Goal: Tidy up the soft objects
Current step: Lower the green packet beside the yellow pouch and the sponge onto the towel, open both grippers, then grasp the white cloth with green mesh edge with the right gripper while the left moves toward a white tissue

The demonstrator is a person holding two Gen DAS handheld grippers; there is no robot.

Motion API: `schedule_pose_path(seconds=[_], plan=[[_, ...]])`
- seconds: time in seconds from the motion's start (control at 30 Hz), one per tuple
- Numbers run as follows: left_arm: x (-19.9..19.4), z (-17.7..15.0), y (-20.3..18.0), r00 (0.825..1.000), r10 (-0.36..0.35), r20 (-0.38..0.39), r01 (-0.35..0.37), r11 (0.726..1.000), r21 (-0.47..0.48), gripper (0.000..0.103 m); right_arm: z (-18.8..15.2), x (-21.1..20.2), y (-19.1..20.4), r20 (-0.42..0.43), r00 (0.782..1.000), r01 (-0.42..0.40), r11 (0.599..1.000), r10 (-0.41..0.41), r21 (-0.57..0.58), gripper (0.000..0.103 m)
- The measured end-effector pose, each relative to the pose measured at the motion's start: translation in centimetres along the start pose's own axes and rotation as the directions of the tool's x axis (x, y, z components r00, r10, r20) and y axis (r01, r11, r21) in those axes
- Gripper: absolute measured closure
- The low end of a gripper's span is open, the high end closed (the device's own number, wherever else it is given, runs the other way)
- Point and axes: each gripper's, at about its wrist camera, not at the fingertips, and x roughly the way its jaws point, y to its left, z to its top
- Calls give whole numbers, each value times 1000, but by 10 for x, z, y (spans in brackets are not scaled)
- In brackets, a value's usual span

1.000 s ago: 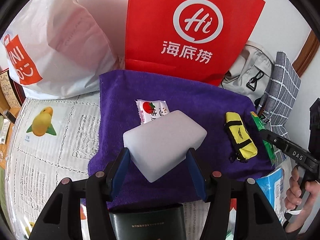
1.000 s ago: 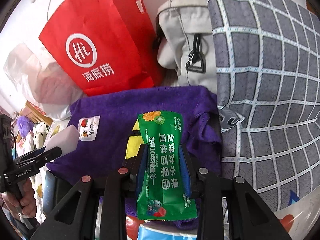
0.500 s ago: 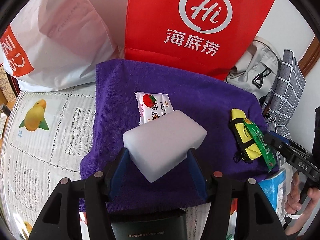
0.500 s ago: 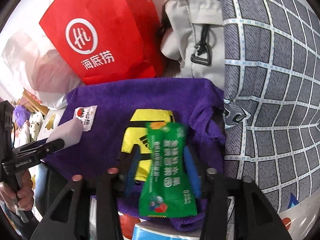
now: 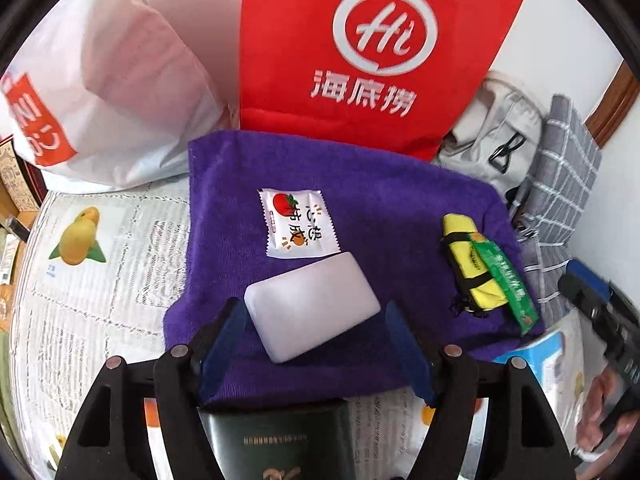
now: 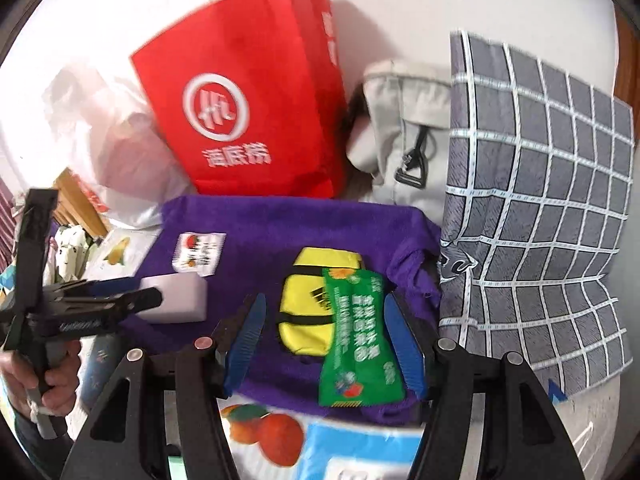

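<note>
A purple towel (image 5: 400, 200) lies spread on the table. A white sponge block (image 5: 312, 306) rests on it between the open jaws of my left gripper (image 5: 316, 320), which no longer touch it. A white snack packet (image 5: 298, 222) lies just behind the sponge. A yellow pouch (image 6: 308, 308) lies on the towel's right side with a green snack packet (image 6: 356, 340) lying over it. My right gripper (image 6: 324, 336) is open around both, and the packet lies loose. The sponge also shows in the right wrist view (image 6: 176, 296).
A red paper bag (image 5: 372, 52) and a white plastic bag (image 5: 100, 80) stand behind the towel. A grey backpack (image 6: 404, 148) and a grey checked cushion (image 6: 536, 208) stand at the right. A dark green booklet (image 5: 280, 440) lies under the left gripper. A blue packet (image 5: 536, 352) sits at the towel's right front corner.
Both grippers have opened. The sponge has dropped onto the towel from the left gripper. The green packet has been laid on the yellow pouch and released by the right gripper, which drew back.
</note>
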Motion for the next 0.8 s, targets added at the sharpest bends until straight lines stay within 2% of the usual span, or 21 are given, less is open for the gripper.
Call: schedule_pose_path(seconds=[0.2, 0.4, 0.63, 0.8], plan=[[-40, -26, 1, 998, -40, 41, 39, 999, 14, 32, -25, -41, 24, 21, 1000, 7, 1000, -7, -26, 41], [-74, -62, 6, 996, -41, 78, 41, 999, 10, 32, -85, -81, 41, 18, 1000, -10, 1000, 10, -8, 41], [-99, -109, 8, 995, -55, 81, 53, 998, 26, 32, -139, -89, 67, -43, 994, -105, 994, 104, -11, 41], [-112, -146, 14, 995, -62, 80, 60, 998, 25, 32, -167, -85, 96, -67, 993, -105, 992, 100, -72, 40]])
